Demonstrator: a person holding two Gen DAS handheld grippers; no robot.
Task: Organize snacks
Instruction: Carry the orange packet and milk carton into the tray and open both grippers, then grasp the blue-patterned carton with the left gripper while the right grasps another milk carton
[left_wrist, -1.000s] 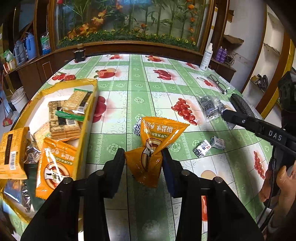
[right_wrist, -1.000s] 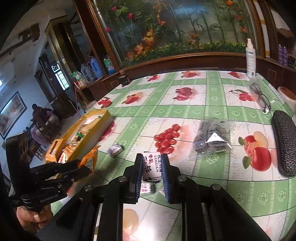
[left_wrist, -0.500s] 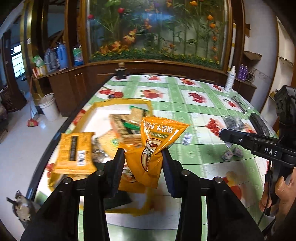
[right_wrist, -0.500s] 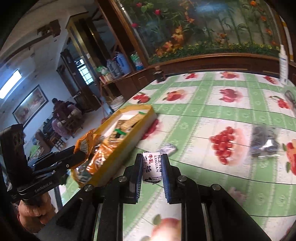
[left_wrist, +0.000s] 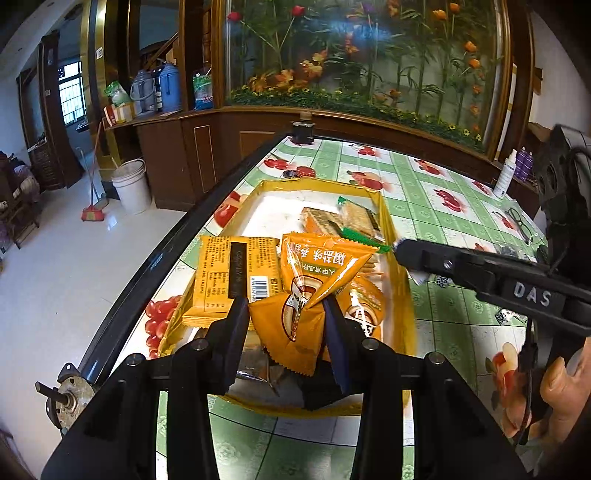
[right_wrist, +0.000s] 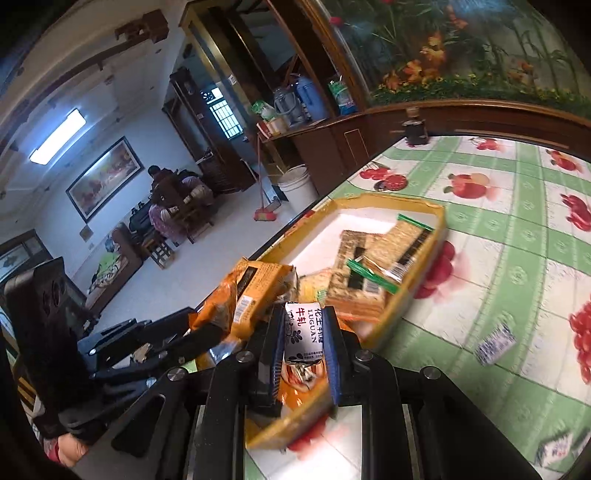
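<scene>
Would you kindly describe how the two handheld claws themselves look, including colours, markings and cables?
Both are matte black. The left claw has two flat fingers on angular black arms with round silver bolt heads. The right claw has the same build, with blue pads on its fingers. Seen from the left wrist view, its side bears white raised letters "DAS", and a thin black cable hangs by its handle. No sleeves are visible.

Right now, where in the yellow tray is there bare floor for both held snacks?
Free: the white floor at the yellow tray far end, between its far wall and the cracker packs. Crowded: near half, piled with orange packets under both grippers.
</scene>
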